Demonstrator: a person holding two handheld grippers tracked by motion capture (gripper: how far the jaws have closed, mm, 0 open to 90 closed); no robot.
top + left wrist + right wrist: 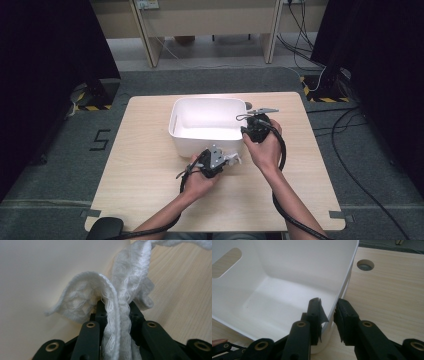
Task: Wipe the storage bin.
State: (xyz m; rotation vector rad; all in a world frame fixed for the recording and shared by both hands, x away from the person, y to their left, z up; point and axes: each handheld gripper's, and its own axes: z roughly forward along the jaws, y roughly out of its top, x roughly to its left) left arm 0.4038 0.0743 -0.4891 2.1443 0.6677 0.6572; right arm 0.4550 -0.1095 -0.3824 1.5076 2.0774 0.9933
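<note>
We are mid-transfer: the left gripper pinches the white cloth just outside the white bin at mid-tabletop, while the right gripper clamps the bin wall. Next, we judge — lift the cloth over the rim and release.

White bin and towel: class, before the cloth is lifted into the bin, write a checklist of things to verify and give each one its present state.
1. Left gripper shut on the white cloth: ok, the jaws pinch its folds.
2. Right gripper holds the white bin: ok, its jaws straddle the near wall at a corner.
3. Bin free to receive the cloth: ok, its floor is bare.
4. Bin stands flat on the table: ok in the high view.
5. Cloth clear of the bin's wall: cannot tell, it hangs close beside the outer wall.
6. Whole cloth gathered: cannot tell, its far end leaves the left gripper view.
</note>
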